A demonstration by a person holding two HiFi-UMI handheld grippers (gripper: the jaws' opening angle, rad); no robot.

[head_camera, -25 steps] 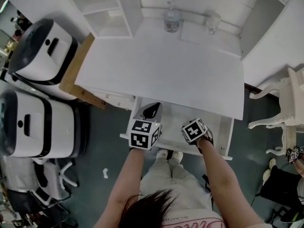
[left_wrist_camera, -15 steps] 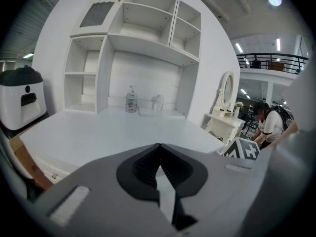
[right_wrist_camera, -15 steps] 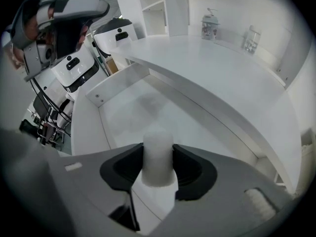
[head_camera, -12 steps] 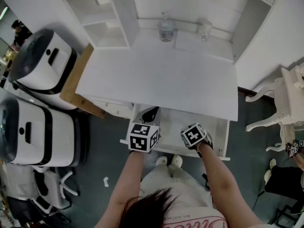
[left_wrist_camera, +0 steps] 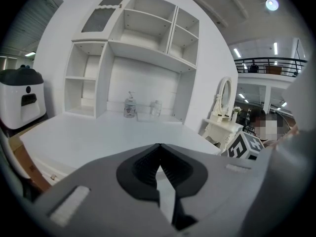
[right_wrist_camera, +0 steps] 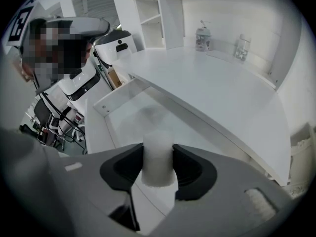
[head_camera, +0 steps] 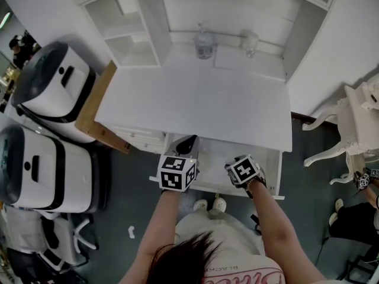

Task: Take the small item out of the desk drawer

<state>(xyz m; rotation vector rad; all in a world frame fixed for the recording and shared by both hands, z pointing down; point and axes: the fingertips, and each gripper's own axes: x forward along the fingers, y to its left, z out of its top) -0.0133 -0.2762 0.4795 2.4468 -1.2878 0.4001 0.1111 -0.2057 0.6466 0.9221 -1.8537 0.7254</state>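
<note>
While right hand-held gripper (right_wrist_camera: 158, 151) clamps white cylinder (right_wrist_camera: 158, 168), left hand-held gripper (left_wrist_camera: 159, 149) closed, empty, shirt print (head_camera: 222, 270) perhaps "BLACK"

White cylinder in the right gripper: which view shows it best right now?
The right gripper view: the white cylinder sits clamped in the right gripper, above the open drawer. The head view hides it beneath that gripper's marker cube. The left gripper view doesn't show it.
</note>
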